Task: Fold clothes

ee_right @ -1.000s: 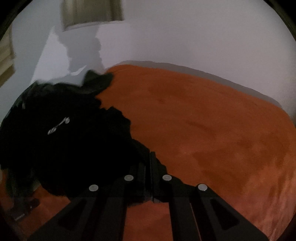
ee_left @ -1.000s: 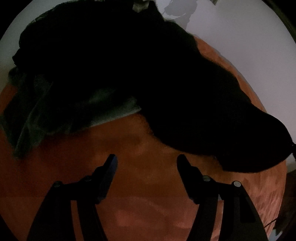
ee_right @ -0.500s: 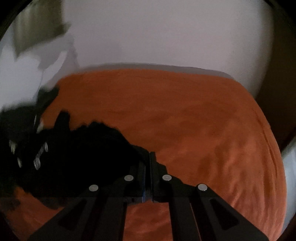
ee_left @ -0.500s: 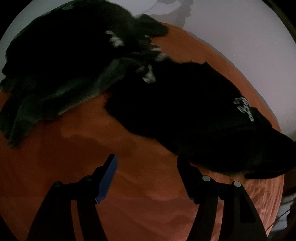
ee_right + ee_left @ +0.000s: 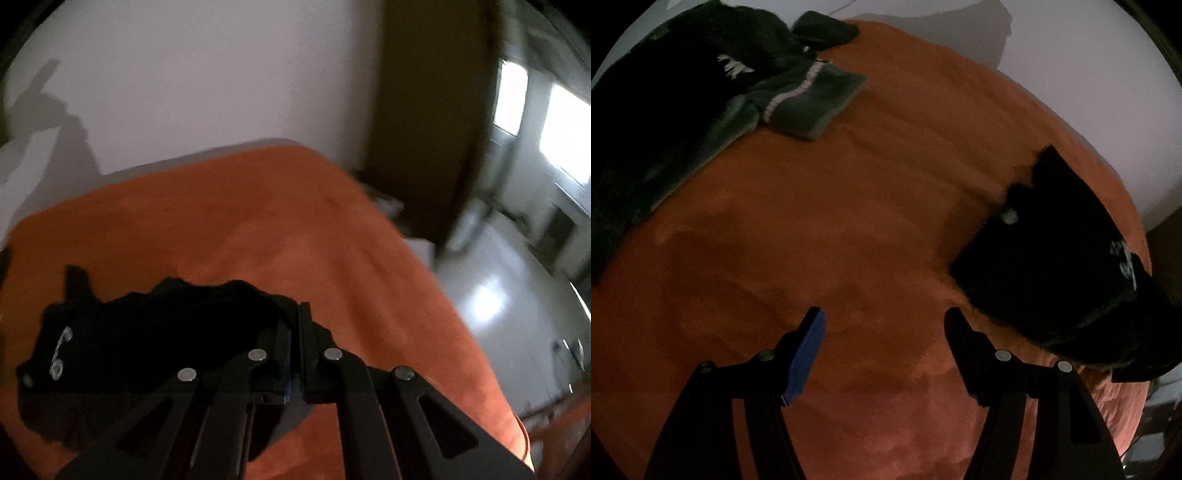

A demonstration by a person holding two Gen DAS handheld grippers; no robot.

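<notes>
A black garment with white lettering point(image 5: 1060, 258) lies bunched at the right side of the orange bedcover point(image 5: 868, 221). My right gripper point(image 5: 294, 314) is shut on an edge of this black garment point(image 5: 155, 343), which trails to its left over the bedcover point(image 5: 332, 240). My left gripper point(image 5: 882, 325) hovers above bare orange cover, open, with nothing between its fingers; the black garment is just right of its right finger. A pile of dark clothes point(image 5: 676, 85) with a grey-green striped piece point(image 5: 809, 99) sits at the far left.
A white wall point(image 5: 221, 74) runs behind the bed. To the right the bed's edge drops to a shiny pale floor point(image 5: 498, 306), with a dark wooden door frame point(image 5: 424, 129) and bright windows point(image 5: 561, 129) beyond.
My right gripper has dragged the black garment off the pile and far to the right across the bed. The left gripper shifted too, and the pile now sits further left in its view.
</notes>
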